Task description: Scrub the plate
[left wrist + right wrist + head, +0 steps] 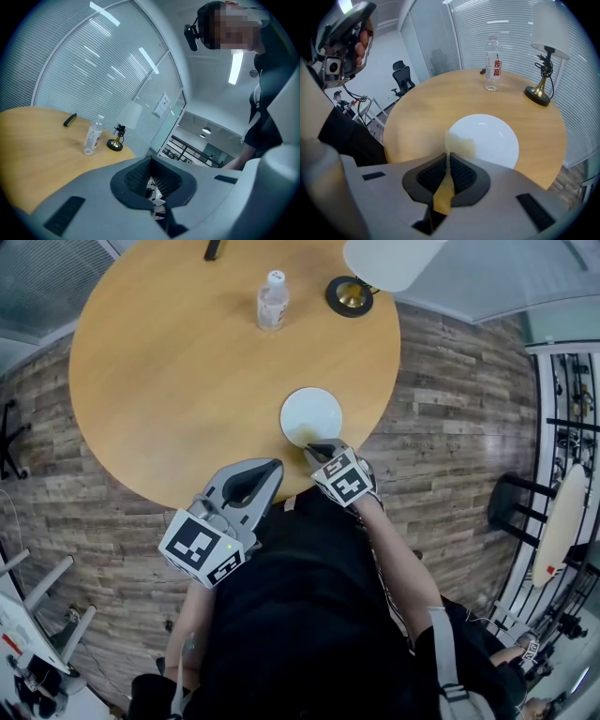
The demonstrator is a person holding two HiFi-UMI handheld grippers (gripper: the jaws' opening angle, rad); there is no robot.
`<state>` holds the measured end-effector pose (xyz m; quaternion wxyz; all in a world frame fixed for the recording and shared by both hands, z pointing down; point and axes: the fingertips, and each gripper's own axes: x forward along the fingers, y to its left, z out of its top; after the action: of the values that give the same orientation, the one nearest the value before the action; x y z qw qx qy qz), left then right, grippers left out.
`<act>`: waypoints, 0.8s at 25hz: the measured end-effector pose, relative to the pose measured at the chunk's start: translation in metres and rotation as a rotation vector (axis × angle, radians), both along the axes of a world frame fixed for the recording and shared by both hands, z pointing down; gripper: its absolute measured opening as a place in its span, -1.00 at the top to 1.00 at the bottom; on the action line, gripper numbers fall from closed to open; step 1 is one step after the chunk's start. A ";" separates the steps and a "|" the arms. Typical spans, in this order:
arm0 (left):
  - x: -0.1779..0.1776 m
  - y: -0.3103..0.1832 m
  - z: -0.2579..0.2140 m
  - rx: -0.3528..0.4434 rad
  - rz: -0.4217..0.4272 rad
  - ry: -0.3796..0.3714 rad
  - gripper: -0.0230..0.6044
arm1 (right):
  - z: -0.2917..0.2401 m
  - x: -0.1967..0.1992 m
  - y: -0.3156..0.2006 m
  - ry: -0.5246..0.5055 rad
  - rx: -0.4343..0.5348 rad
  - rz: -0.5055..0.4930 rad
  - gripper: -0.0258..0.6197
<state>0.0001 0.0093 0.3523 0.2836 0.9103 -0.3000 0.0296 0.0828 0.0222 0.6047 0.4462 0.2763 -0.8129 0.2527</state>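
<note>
A white plate (311,413) (490,138) lies near the front edge of the round wooden table (178,381). My right gripper (320,449) (448,158) hangs over the plate's near rim, shut on a thin yellow sponge cloth (458,143). The cloth's free end rests on the plate's near left part. My left gripper (274,468) (159,206) is held off the table by the person's body, jaws closed together at the tips with nothing in them. It points up and away from the plate.
At the table's far side stand a water bottle (272,301) (492,63) and a brass-footed lamp (350,295) (540,93). A small black object (214,249) (70,119) lies at the far edge. Wood floor surrounds the table.
</note>
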 end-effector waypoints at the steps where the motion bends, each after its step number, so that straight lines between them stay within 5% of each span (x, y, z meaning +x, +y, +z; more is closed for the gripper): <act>1: 0.000 0.000 0.000 0.001 0.002 0.000 0.89 | 0.000 0.003 0.000 0.003 -0.001 0.008 0.83; 20: 0.003 -0.001 0.000 -0.001 -0.005 0.004 0.89 | 0.004 0.058 -0.010 0.014 -0.014 0.155 0.83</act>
<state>0.0028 0.0081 0.3518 0.2848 0.9095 -0.3017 0.0274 0.1412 0.0123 0.6082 0.4329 0.3372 -0.7840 0.2902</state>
